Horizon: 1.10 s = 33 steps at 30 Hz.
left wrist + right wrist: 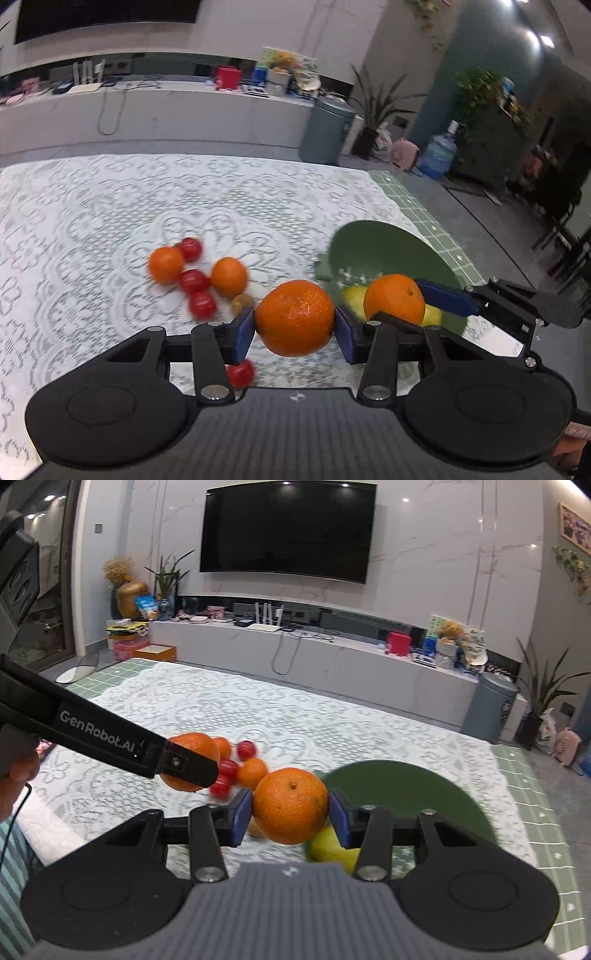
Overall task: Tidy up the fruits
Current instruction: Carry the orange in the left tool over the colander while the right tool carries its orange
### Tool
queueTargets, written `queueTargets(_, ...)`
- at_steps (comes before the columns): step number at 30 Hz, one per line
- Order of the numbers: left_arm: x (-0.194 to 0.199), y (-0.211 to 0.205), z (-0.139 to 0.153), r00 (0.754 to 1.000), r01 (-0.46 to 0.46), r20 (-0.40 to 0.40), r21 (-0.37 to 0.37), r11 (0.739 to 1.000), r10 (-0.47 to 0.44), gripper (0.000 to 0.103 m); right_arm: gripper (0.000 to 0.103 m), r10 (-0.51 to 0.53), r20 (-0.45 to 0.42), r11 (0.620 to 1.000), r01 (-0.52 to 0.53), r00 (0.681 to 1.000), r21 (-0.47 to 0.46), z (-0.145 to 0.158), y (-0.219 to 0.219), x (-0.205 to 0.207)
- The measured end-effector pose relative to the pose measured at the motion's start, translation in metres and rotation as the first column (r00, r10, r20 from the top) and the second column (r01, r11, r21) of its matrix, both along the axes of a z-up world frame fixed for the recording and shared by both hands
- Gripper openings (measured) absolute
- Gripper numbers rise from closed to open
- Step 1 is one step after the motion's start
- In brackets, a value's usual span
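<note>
My left gripper (294,330) is shut on an orange (294,318) and holds it above the lace-covered table. My right gripper (290,818) is shut on a second orange (290,805); in the left wrist view that orange (394,298) hangs over the green plate (391,251). A yellow fruit (330,845) lies on the plate (399,794) under the right gripper. Two small oranges (166,264) and several cherry tomatoes (193,281) lie loose on the table to the left of the plate. In the right wrist view the left gripper's orange (192,747) shows partly behind its finger.
The table has a white lace cloth (110,206) over a green checked one (524,775). A grey bin (327,129), potted plants and a water jug (439,151) stand on the floor beyond. A TV console (332,657) runs along the far wall.
</note>
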<state>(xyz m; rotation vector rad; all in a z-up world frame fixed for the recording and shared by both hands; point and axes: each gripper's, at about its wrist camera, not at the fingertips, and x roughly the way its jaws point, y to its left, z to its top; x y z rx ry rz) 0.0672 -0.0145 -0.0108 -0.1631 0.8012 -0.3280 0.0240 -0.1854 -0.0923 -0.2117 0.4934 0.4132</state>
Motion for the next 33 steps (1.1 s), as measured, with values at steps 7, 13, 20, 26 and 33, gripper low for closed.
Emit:
queueTargets(7, 0.010, -0.049, 0.007, 0.991, 0.129, 0.038, 0.051, 0.990, -0.131, 0.052, 0.043, -0.043, 0.000, 0.996, 0.043, 0.999, -0.076, 0.002, -0.031, 0.002)
queueTargets(13, 0.028, -0.090, 0.006, 0.972, 0.230, 0.026, 0.090, 0.969, -0.234, 0.052, 0.043, -0.054, -0.028, 0.985, 0.049, 0.998, -0.165, 0.000, -0.056, 0.013)
queueTargets(20, 0.054, -0.121, -0.006, 0.953, 0.302, -0.026, 0.130, 0.944, -0.301, 0.052, 0.043, -0.055, -0.082, 0.979, 0.038, 0.995, -0.200, -0.003, -0.080, 0.037)
queueTargets(26, 0.076, -0.136, -0.022, 0.955, 0.296, -0.081, 0.165, 0.941, -0.286, 0.052, 0.043, -0.059, -0.120, 0.977, 0.033, 0.991, -0.210, -0.010, -0.091, 0.062)
queueTargets(33, 0.094, -0.144, -0.034, 0.948, 0.309, -0.132, 0.185, 0.933, -0.288, 0.052, 0.043, -0.041, -0.151, 0.967, 0.001, 0.988, -0.256, -0.020, -0.089, 0.089)
